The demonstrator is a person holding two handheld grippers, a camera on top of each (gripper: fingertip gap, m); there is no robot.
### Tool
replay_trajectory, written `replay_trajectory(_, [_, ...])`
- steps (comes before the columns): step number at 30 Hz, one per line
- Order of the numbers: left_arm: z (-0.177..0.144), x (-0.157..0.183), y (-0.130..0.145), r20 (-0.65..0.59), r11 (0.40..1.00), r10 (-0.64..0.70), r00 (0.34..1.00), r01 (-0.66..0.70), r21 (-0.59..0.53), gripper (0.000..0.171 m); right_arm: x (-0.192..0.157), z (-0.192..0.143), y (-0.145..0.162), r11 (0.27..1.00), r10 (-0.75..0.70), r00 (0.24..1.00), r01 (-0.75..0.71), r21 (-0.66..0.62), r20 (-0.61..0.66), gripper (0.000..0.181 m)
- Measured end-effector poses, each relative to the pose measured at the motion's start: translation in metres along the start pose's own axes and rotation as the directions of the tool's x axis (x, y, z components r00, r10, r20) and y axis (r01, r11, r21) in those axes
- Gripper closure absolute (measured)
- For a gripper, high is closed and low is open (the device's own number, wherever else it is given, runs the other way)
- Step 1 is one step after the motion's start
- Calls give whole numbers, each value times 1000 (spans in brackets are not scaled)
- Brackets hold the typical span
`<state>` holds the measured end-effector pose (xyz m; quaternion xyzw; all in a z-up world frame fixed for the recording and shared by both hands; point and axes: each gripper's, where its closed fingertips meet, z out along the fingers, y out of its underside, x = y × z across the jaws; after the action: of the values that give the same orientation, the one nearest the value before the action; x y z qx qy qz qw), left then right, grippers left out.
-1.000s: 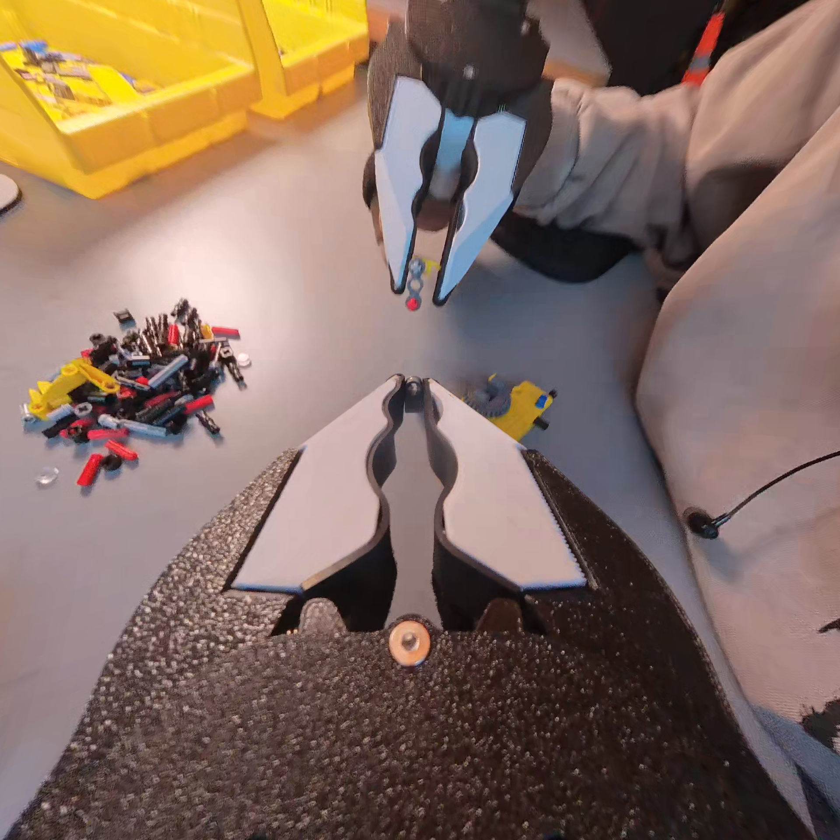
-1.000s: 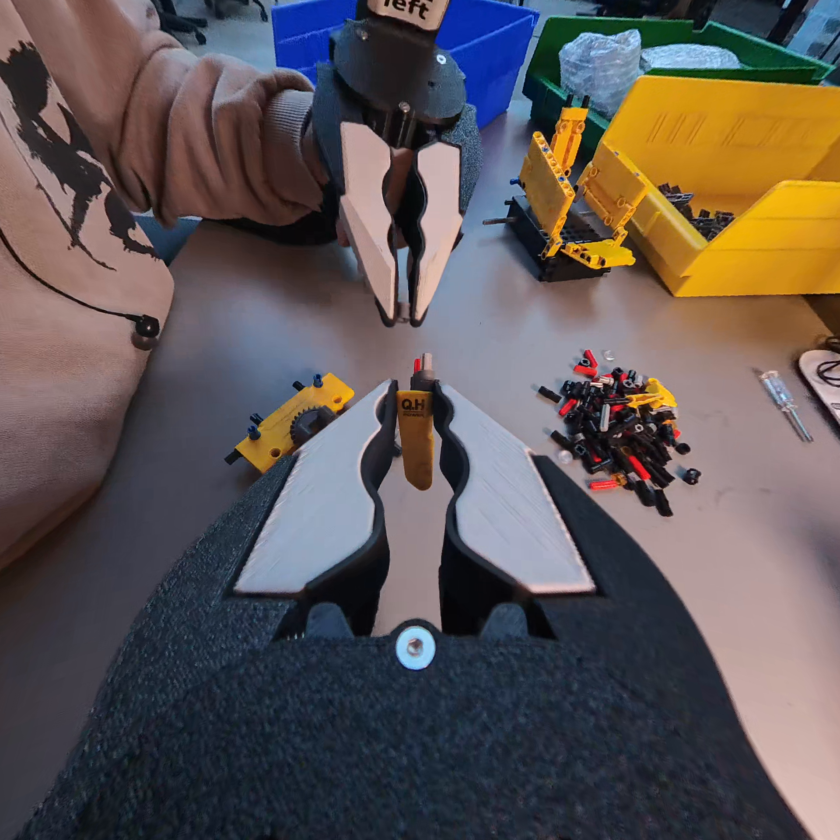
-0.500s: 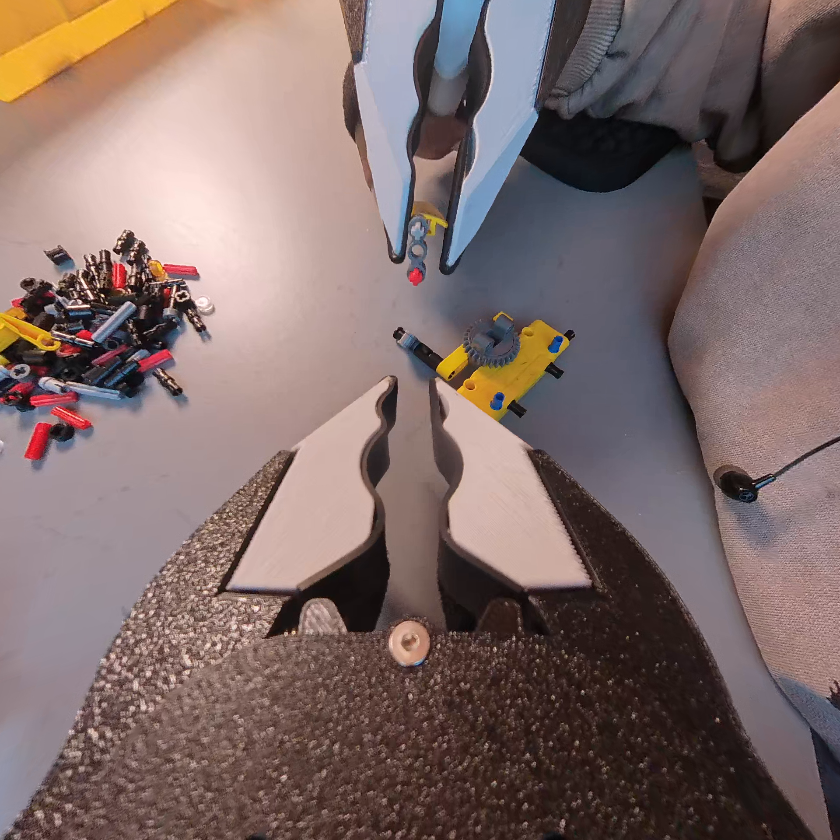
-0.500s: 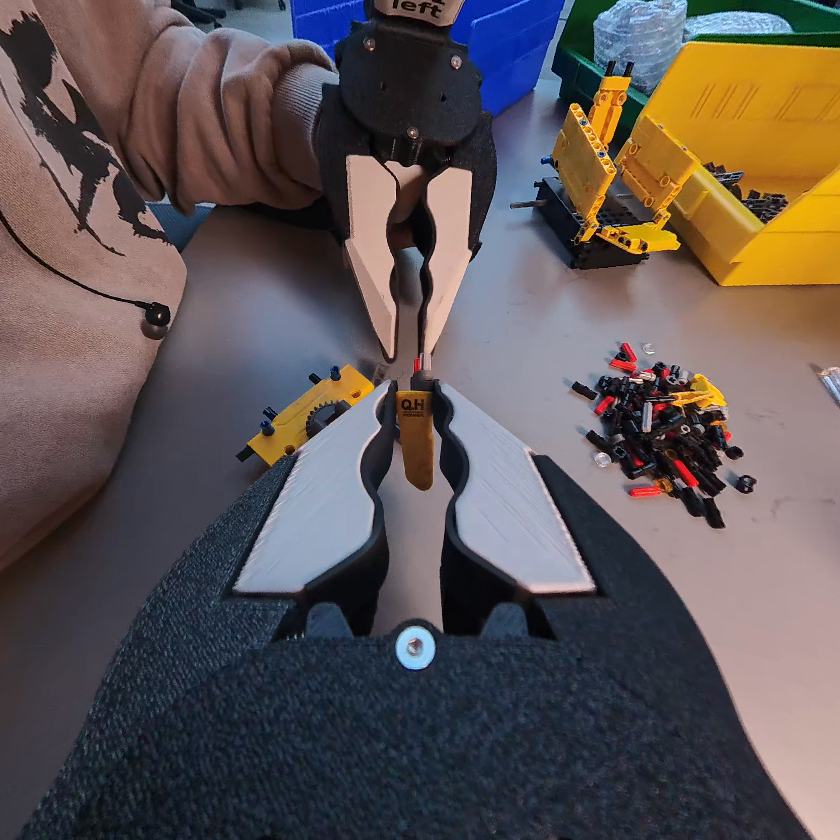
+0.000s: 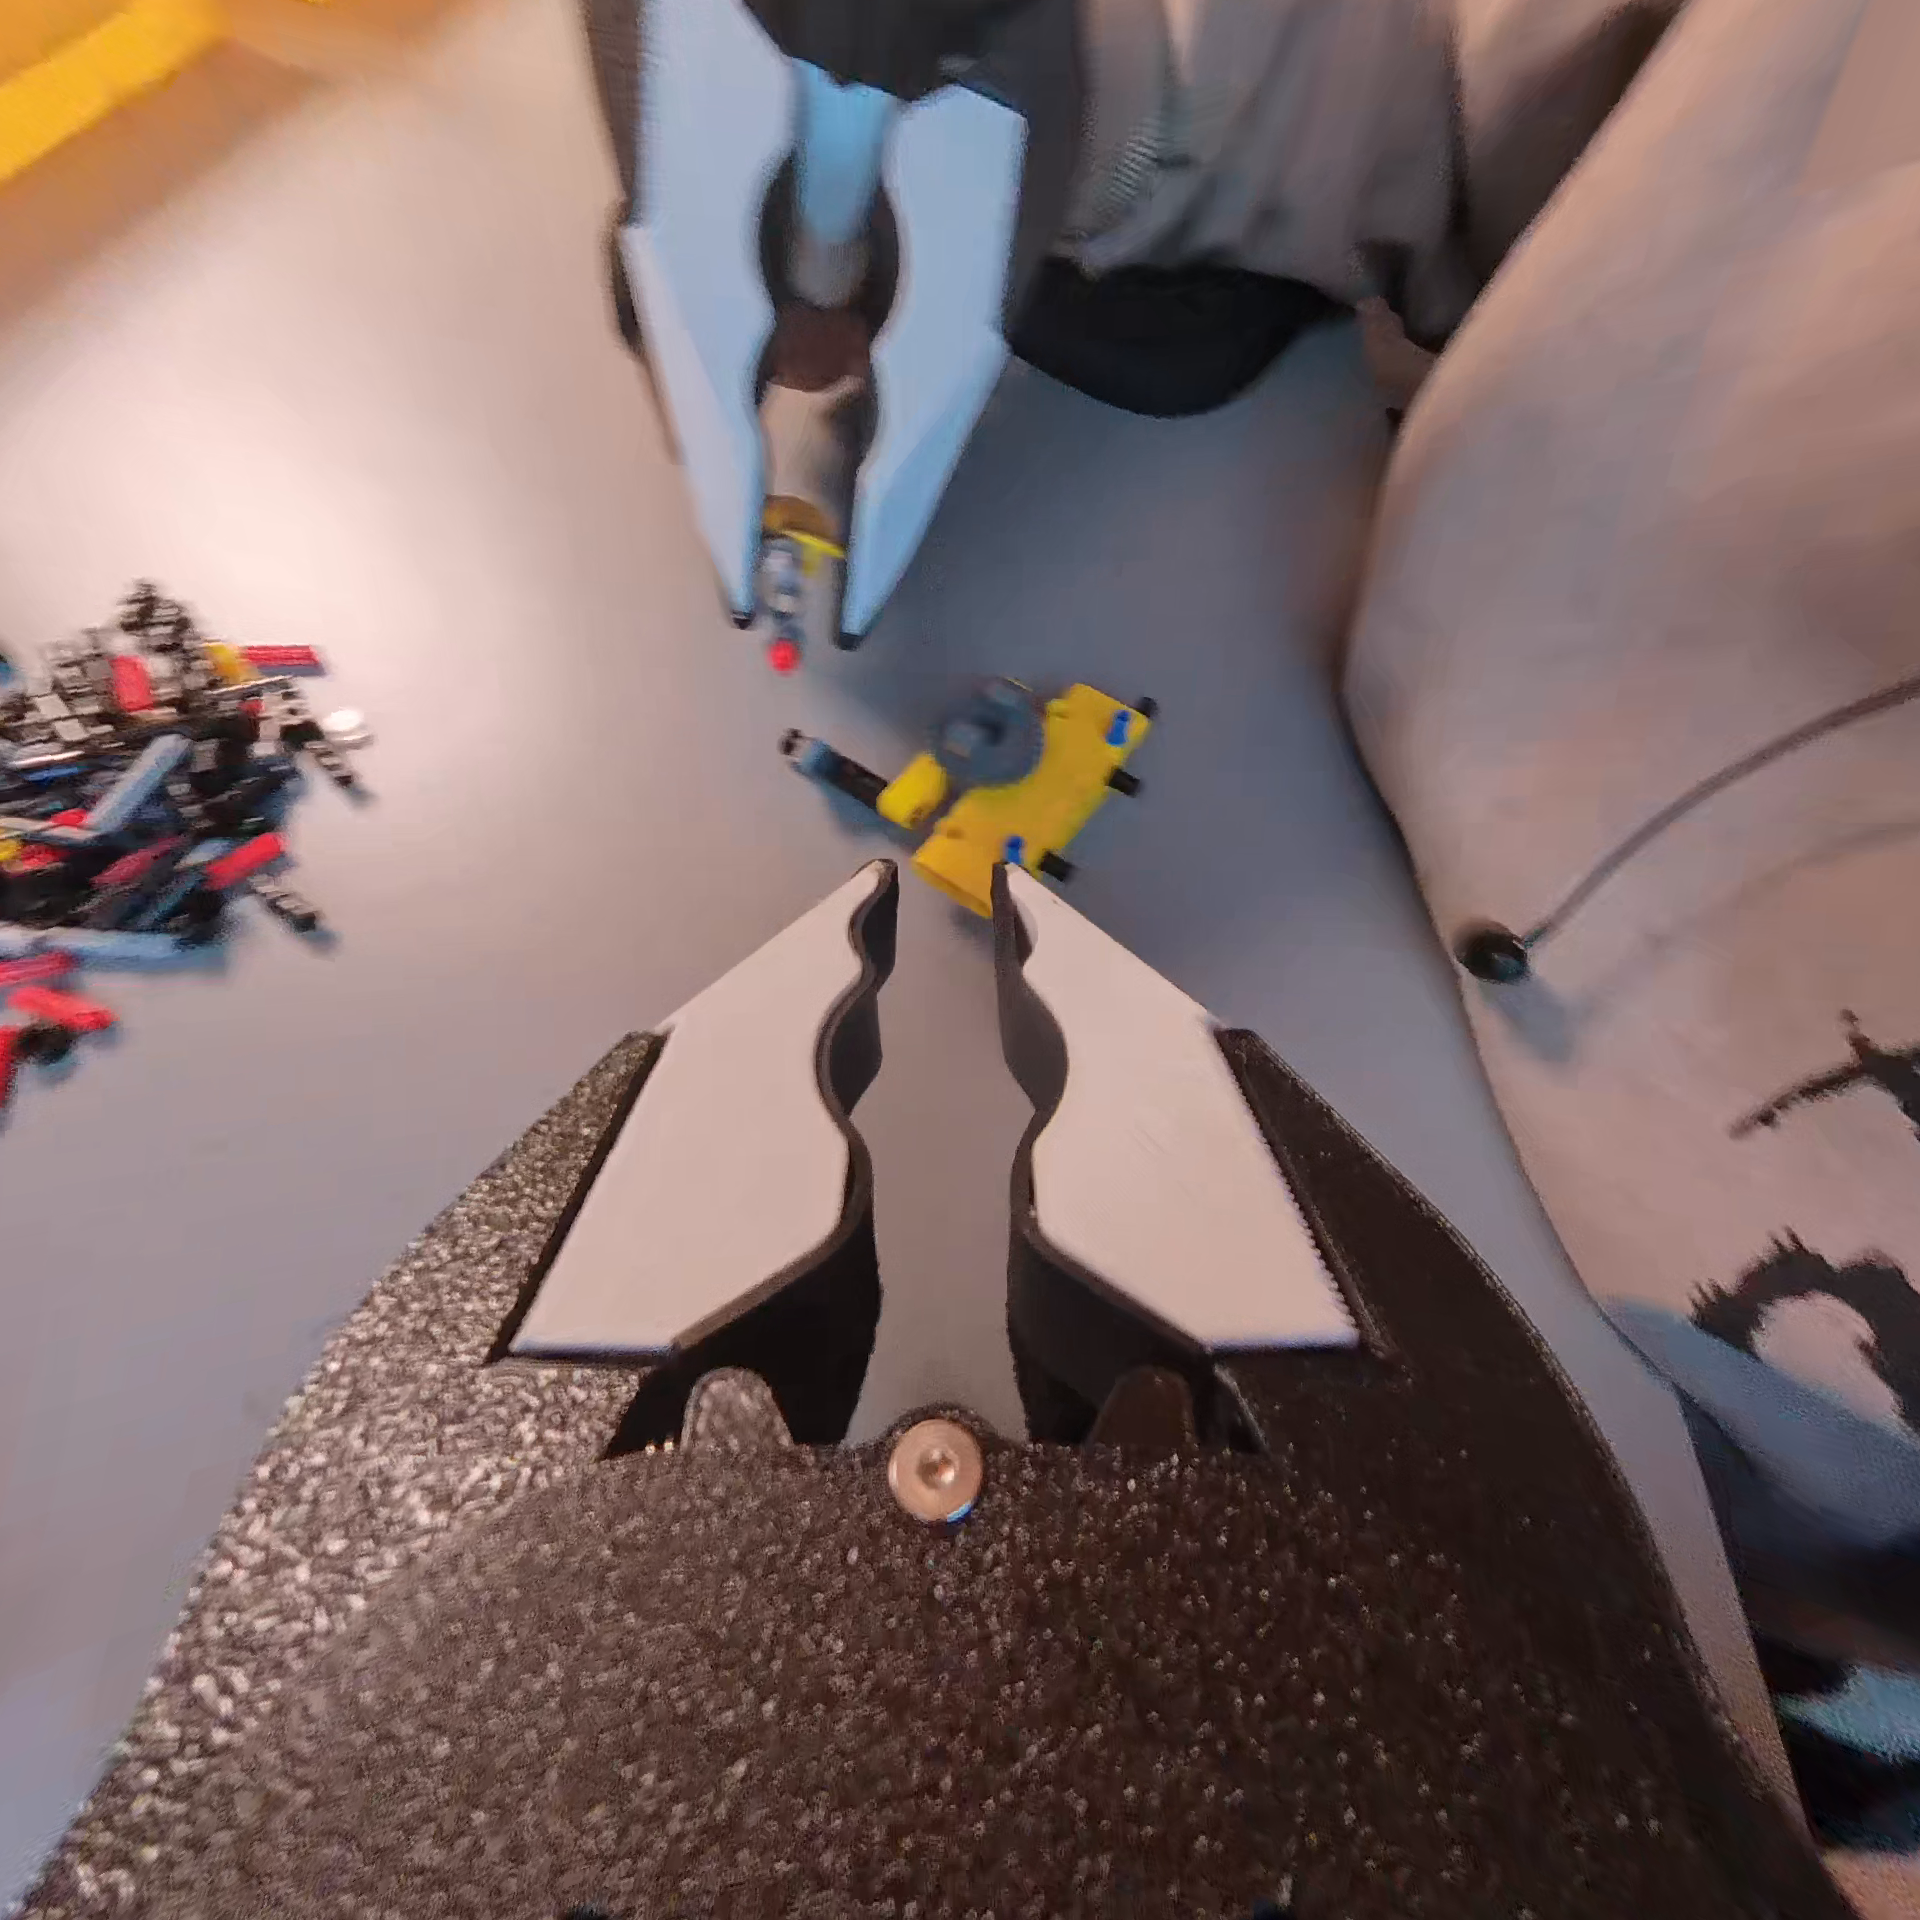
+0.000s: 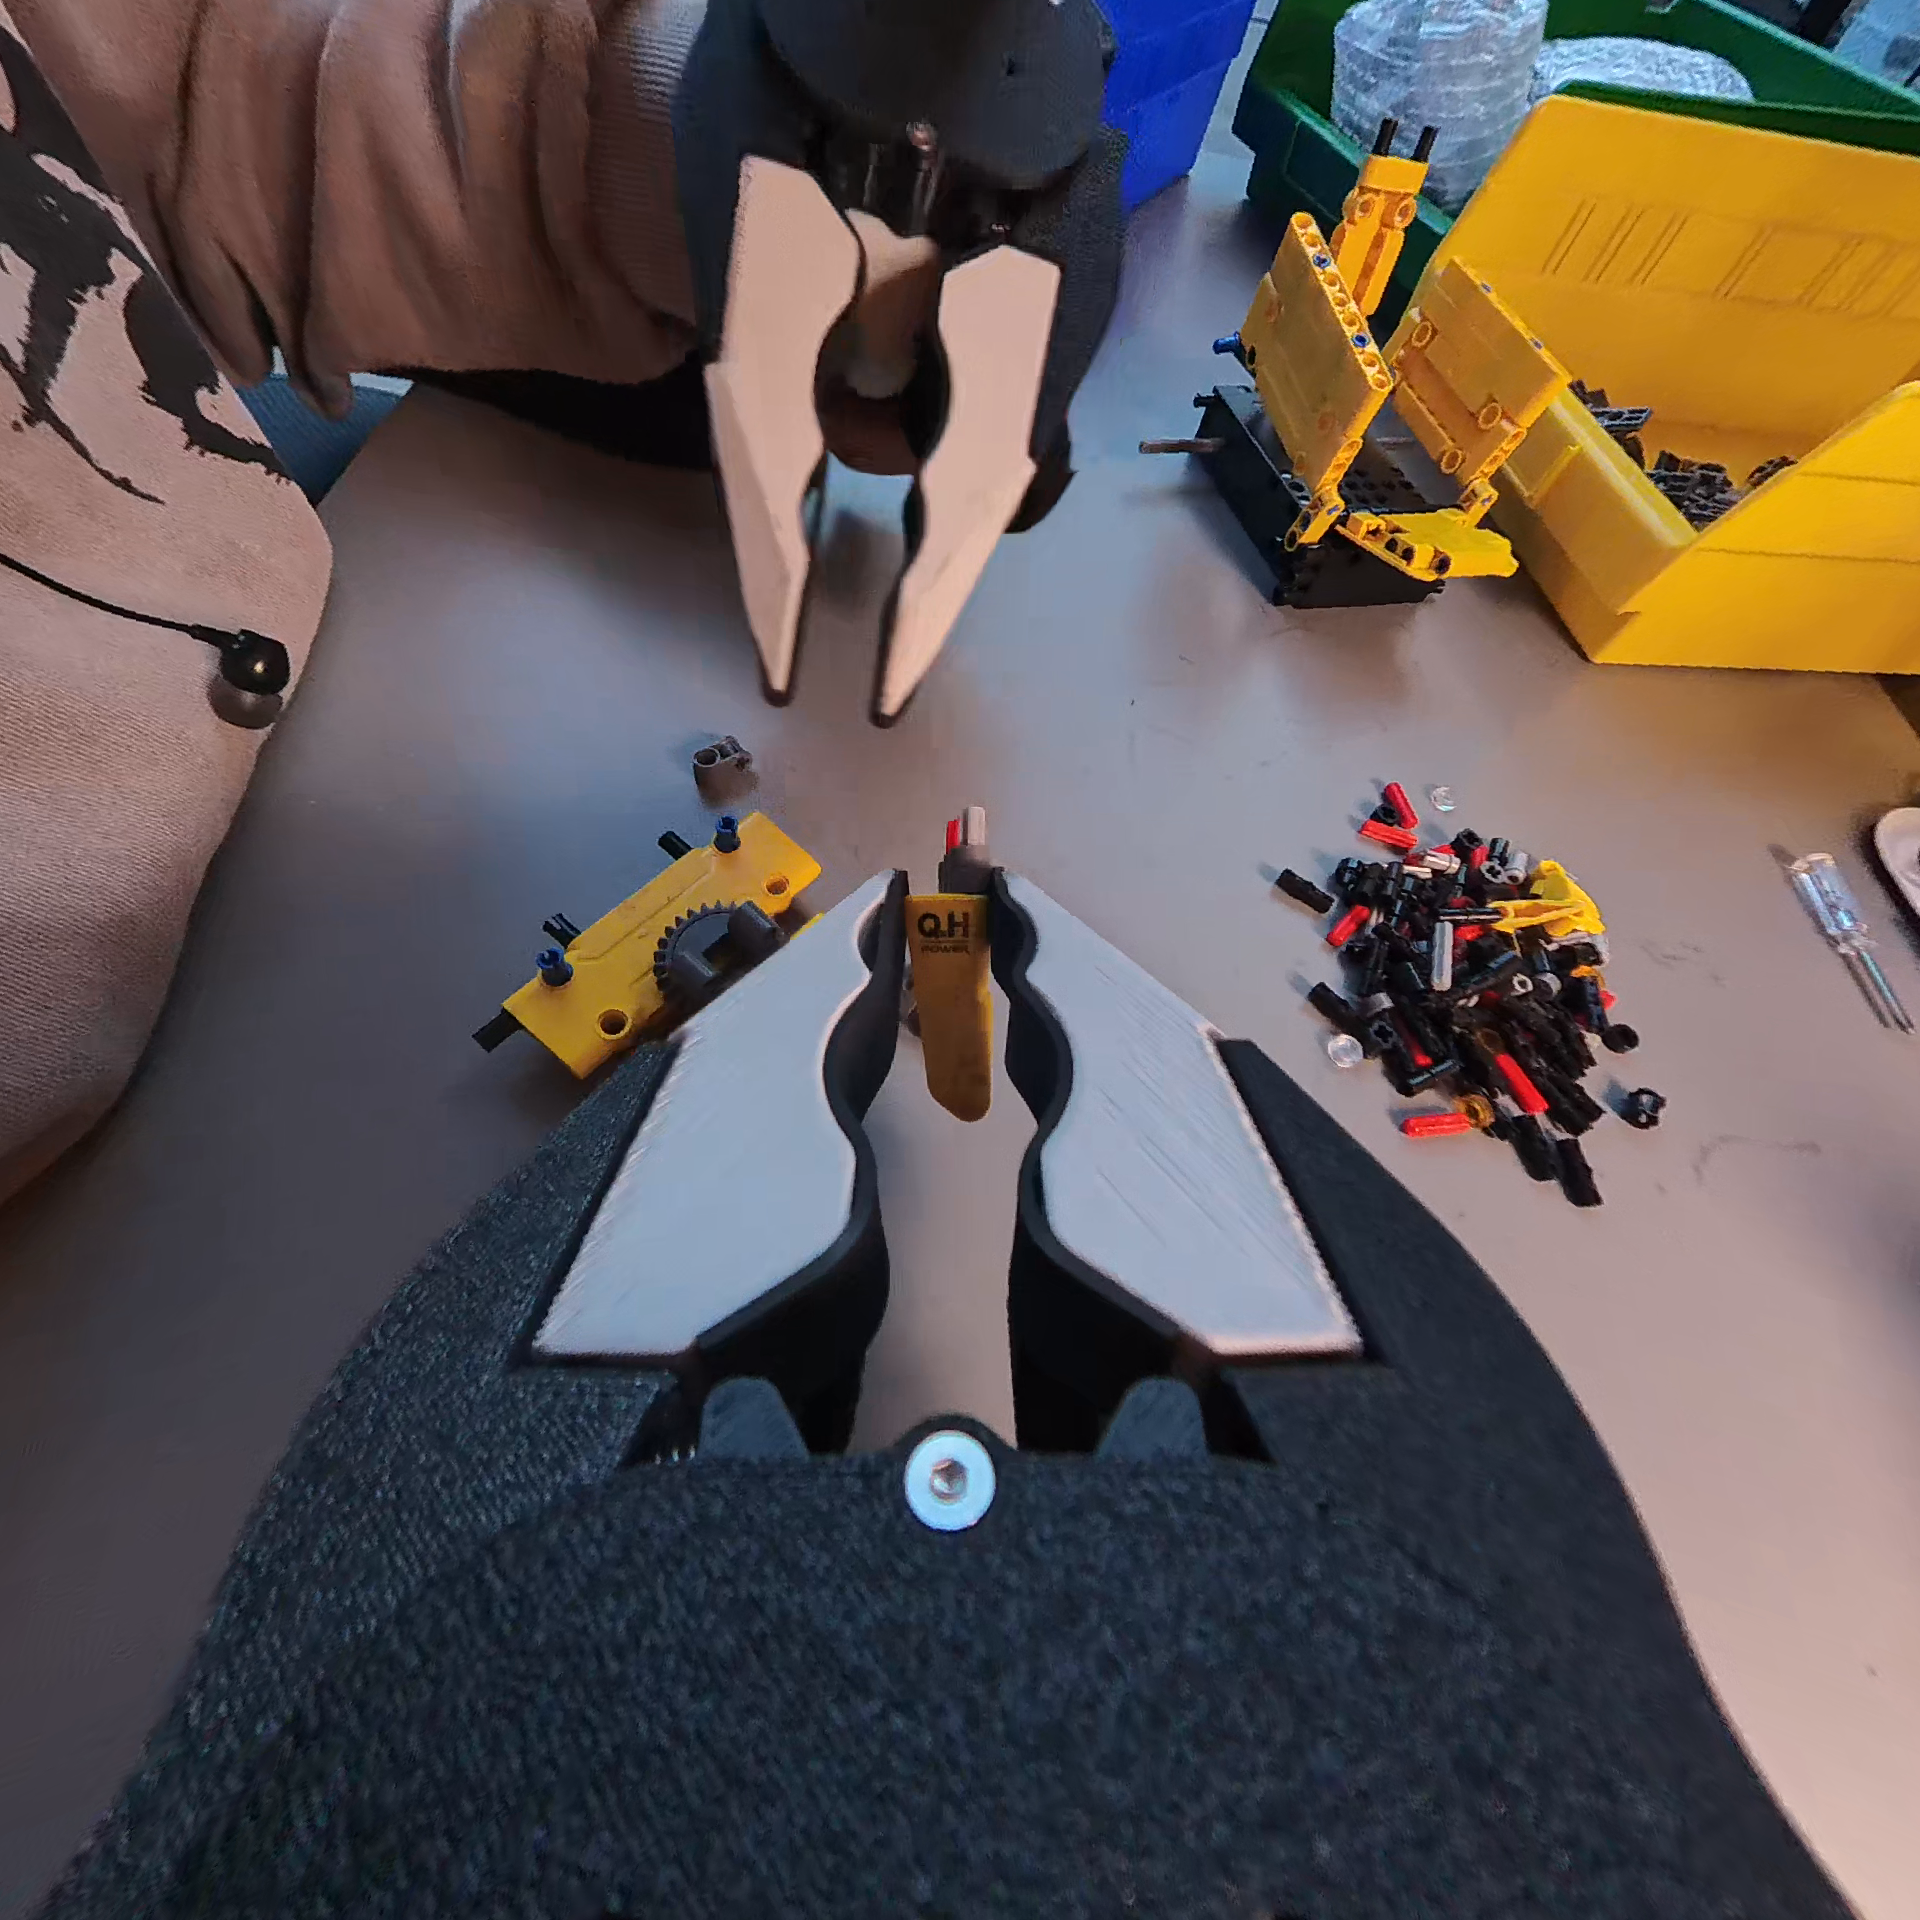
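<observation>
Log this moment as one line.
left gripper: open, empty, above small grey connector | right gripper: shut on yellow tool | yellow gear assembly: on table

The right gripper pinches a yellow-handled tool tipped with small pieces. The left gripper, parted and empty, hovers beside a yellow geared block.

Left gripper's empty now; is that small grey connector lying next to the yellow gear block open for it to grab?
Probably yes. The left gripper is open and empty, hanging just above the small grey connector, which lies alone on the table, apart from the yellow gear block. Nothing sits between them.
</observation>
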<state>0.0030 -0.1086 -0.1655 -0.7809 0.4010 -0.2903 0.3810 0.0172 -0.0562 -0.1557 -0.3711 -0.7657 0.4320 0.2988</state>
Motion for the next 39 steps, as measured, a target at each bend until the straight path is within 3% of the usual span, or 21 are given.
replay_trajectory(5, [8, 26, 33, -108, 978, 70, 992, -90, -187, 147, 7, -2, 5, 1000, 21, 1000, -21, -11, -24, 167])
replay_trajectory(10, [10, 21, 47, -86, 957, 93, 992, -113, -269, 165, 8, -1, 7, 1000, 16, 999, -16, -23, -28, 167])
replay_trajectory(19, [-5, -32, 8, 202, 998, 55, 978, -45, -54, 165, 18, -3, 26, 991, 37, 997, -46, -123, -73, 168])
replay_trajectory(24, [7, -41, 15, 234, 997, 2, 972, 15, -72, 165, 17, -1, 29, 989, 40, 997, -50, -139, -71, 168])
replay_trajectory(29, [21, -39, 5, 234, 999, 0, 972, 12, -49, 165, 12, 0, 23, 993, 33, 998, -39, -113, -47, 168])
replay_trajectory(34, [37, -34, 21, 215, 985, 45, 976, -7, -174, 165, 9, 1, 21, 994, 33, 999, -37, -107, -34, 168])
replay_trajectory(39, [31, -38, 7, 249, 996, 23, 968, 0, -94, 158, 6, 0, 13, 997, 31, 999, -33, -70, -21, 167])
